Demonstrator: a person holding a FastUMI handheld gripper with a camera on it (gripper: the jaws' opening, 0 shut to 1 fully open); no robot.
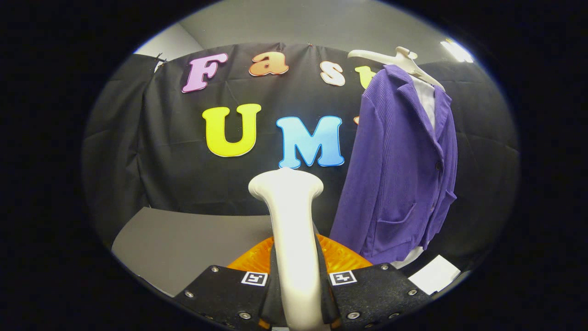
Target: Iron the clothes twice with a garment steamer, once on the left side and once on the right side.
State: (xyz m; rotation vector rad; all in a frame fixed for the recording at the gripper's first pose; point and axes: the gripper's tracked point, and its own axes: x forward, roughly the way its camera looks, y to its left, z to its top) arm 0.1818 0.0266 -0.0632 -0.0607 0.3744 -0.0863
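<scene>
Gripper: both fingers press on the white handle of the garment steamer, which stands upright between them, its flared head pointing up and clear of the cloth. An orange translucent part of the steamer shows just ahead of the fingers. Purple jacket over a white shirt hangs on a pale hanger, beyond the fingers to the right, apart from the steamer head. Grey table lies below; a white paper rests near the jacket hem
</scene>
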